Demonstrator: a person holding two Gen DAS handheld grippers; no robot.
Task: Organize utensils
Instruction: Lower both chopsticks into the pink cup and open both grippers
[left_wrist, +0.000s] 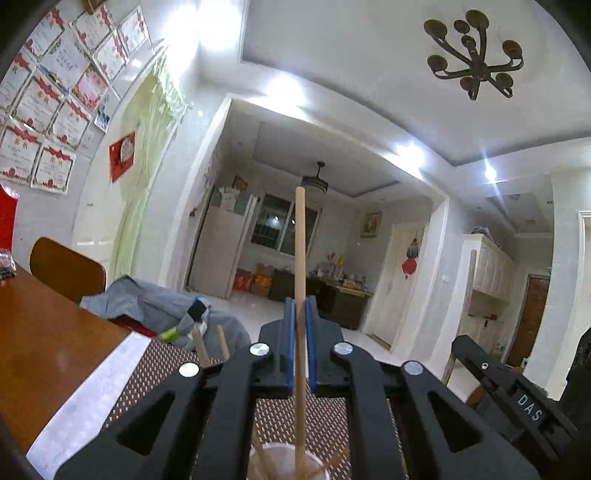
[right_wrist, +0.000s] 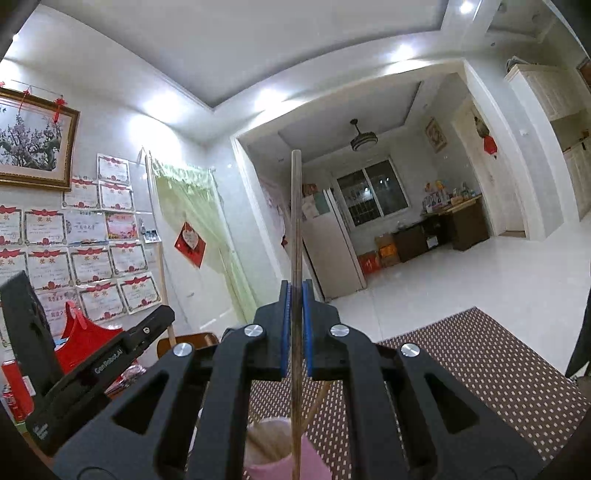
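Here the left claw (left_wrist: 301, 332) clamps a pale chopstick (left_wrist: 300, 258) upright over a white cup (left_wrist: 284, 461); only the right view shows the right claw (right_wrist: 295, 325), level, clamping a darker chopstick (right_wrist: 295, 221) above a pink cup (right_wrist: 284, 454) on the dotted mat (right_wrist: 480, 369).

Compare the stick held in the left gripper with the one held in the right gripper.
The left stick is pale, light wood; the right stick looks darker, grey-brown. Below the left stick is a whitish cup; below the right one, a pink cup. Both stand upright, pinched between shut blue pads.
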